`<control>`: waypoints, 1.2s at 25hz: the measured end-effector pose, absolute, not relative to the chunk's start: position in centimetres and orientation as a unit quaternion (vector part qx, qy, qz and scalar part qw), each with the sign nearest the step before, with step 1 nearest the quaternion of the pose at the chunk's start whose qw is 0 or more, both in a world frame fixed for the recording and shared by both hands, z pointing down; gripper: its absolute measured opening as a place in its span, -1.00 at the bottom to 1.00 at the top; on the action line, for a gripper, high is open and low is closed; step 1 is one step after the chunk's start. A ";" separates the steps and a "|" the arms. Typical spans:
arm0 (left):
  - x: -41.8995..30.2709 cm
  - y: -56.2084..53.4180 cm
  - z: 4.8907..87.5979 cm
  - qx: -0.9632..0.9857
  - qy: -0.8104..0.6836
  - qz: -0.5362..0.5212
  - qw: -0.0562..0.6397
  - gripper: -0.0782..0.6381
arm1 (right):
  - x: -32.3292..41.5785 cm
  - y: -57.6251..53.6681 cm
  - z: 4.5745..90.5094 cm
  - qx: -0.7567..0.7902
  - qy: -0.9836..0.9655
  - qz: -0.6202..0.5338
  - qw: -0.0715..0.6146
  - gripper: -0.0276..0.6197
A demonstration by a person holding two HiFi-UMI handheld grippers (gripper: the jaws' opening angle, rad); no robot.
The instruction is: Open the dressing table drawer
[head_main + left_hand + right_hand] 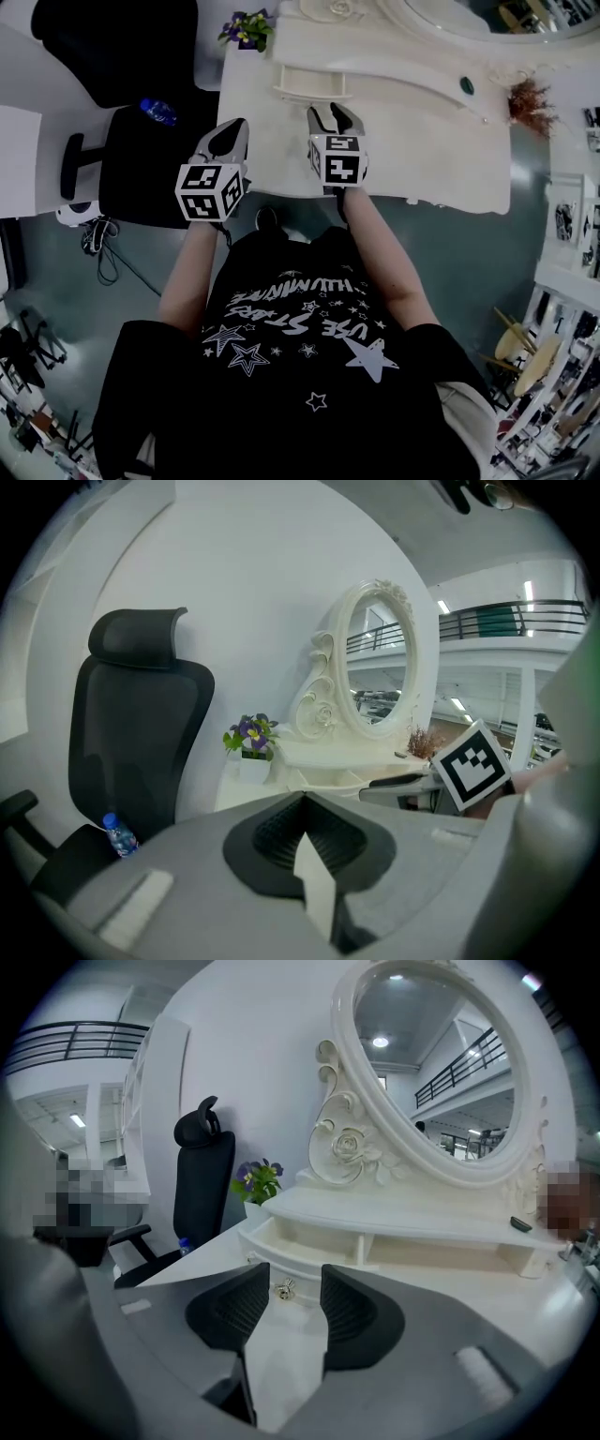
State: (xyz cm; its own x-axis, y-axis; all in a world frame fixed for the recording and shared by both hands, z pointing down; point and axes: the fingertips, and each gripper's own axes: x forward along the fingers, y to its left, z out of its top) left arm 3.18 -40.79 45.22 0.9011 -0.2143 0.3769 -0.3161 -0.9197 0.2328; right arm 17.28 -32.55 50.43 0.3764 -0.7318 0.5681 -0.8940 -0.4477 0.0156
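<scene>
A white dressing table (422, 141) carries a small drawer (309, 91) that stands pulled out under its raised shelf. In the right gripper view the drawer (309, 1246) shows an open, empty inside and a small metal knob (284, 1289) on its front. My right gripper (330, 112) is open and points at the drawer front. The knob sits in line with the gap of the right gripper (295, 1276), a little beyond the tips and not touched. My left gripper (230, 133) hovers over the table's left edge, shut and holding nothing, with the pads of the left gripper (302, 803) meeting.
A black office chair (141, 141) with a water bottle (157, 111) on its seat stands left of the table. A pot of purple flowers (248, 28) sits at the table's back left corner. An oval mirror (441, 1063) rises behind the shelf; a dried reddish plant (530, 94) stands at the right.
</scene>
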 end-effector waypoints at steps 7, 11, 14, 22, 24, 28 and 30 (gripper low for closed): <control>1.7 -37.3 43.4 0.955 -0.198 0.166 0.143 -0.78 | 17.3 -30.7 48.1 0.785 -0.552 0.225 0.168 -0.35; 1.1 -34.5 42.8 0.947 -0.237 0.161 0.144 -0.78 | 17.5 -28.9 46.9 0.767 -0.583 0.209 0.168 -0.47; 0.7 -31.9 42.1 0.942 -0.266 0.152 0.138 -0.78 | 17.7 -27.3 46.2 0.754 -0.606 0.195 0.163 -0.66; -0.1 -23.6 42.5 0.922 -0.334 0.140 0.136 -0.78 | 17.6 -21.5 45.9 0.710 -0.664 0.175 0.155 -0.83; -0.3 -21.2 42.8 0.916 -0.350 0.138 0.142 -0.78 | 17.4 -19.7 45.8 0.699 -0.677 0.169 0.157 -0.83; -1.2 -16.6 43.1 0.902 -0.382 0.131 0.154 -0.78 | 16.7 -16.2 45.9 0.669 -0.705 0.160 0.172 -0.83; -1.7 -14.7 43.0 0.896 -0.396 0.130 0.156 -0.78 | 16.3 -14.6 45.9 0.657 -0.716 0.157 0.177 -0.83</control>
